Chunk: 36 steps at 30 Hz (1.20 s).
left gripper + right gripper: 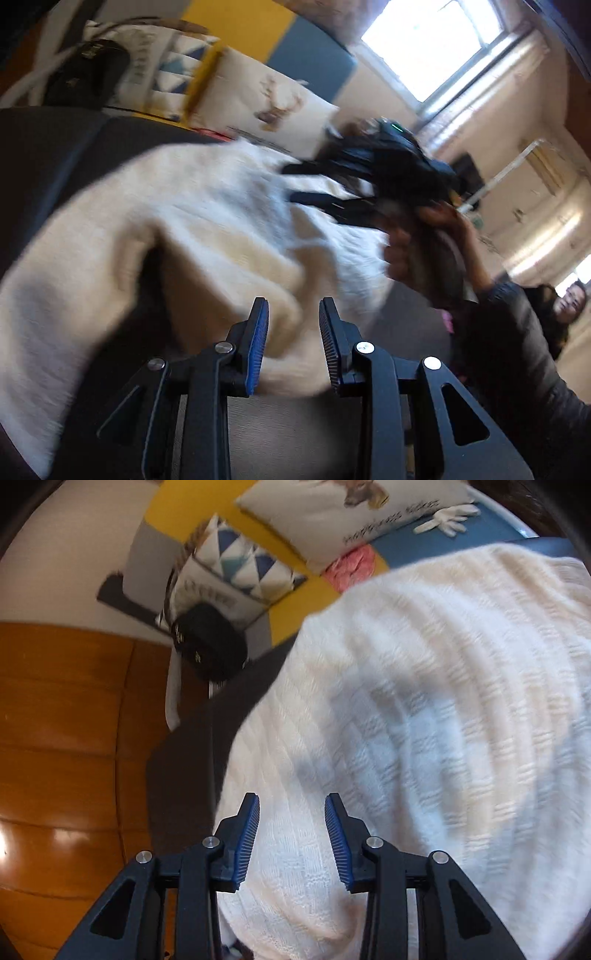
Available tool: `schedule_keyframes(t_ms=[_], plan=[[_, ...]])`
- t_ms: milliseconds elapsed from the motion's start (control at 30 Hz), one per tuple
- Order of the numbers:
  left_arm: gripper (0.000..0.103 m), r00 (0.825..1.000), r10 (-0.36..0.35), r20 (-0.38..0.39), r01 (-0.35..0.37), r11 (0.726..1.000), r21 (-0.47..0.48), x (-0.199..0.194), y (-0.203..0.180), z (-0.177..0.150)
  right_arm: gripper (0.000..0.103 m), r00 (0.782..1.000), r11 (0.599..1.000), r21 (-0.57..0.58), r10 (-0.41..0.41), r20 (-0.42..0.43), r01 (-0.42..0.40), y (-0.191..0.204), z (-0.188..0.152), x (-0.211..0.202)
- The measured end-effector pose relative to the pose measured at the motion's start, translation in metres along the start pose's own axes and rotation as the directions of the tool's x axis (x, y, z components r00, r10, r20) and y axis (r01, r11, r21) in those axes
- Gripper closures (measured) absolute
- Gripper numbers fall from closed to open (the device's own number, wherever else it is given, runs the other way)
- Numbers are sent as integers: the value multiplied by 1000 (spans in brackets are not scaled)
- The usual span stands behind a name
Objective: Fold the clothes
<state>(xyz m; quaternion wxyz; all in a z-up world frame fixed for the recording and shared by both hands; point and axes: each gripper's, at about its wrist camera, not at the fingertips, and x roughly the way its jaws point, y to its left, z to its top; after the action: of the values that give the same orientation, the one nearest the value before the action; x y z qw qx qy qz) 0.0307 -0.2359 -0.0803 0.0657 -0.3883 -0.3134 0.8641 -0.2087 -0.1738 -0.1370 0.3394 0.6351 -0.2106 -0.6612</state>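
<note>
Dark sofa seat (177, 775) under everything. Left gripper (293, 332) partly open, nothing between the pads, cream knit sweater (207, 221) bunched just ahead and leftward. Right gripper (291, 834) likewise parted, empty, poised nearer, over the sweater's ribs running away up-right. Patterned cushions (240, 565) beyond.

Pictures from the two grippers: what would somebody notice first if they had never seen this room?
A big cream knitted sweater fills most of both views, spread over a dark cushion. In the left wrist view the right gripper, held in a hand, hovers over it with jaws apart. Behind, a deer cushion leans on a yellow and blue wall.
</note>
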Motion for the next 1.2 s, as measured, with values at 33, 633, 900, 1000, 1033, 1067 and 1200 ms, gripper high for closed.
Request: schedule_keyframes(t_ms=[33, 633, 900, 1000, 1033, 1067, 1200], plan=[[72, 999, -36, -8, 36, 999, 6, 3, -7, -5, 65, 1000, 1000, -17, 10, -2, -10, 1, -4, 0], [57, 977, 40, -210, -44, 999, -16, 69, 0, -71, 52, 883, 935, 269, 84, 462, -230, -235, -129, -170], [57, 983, 126, -133, -133, 990, -43, 76, 1, -51, 49, 784, 853, 269, 229, 577, -447, -273, -116, -158], [73, 980, 181, -86, -180, 983, 22, 76, -5, -45, 49, 825, 908, 182, 239, 512, -376, -253, -105, -143], [75, 979, 189, -82, -187, 982, 33, 75, -7, -45, 49, 847, 926, 153, 238, 476, -346, -243, -105, -136], [77, 978, 194, -79, -192, 981, 41, 73, -7, -44, 49, 865, 941, 122, 233, 444, -315, -234, -105, -129], [83, 978, 201, -49, -198, 978, 63, 70, -8, -32, 49, 898, 944, 54, 289, 333, -324, -199, -114, -114]])
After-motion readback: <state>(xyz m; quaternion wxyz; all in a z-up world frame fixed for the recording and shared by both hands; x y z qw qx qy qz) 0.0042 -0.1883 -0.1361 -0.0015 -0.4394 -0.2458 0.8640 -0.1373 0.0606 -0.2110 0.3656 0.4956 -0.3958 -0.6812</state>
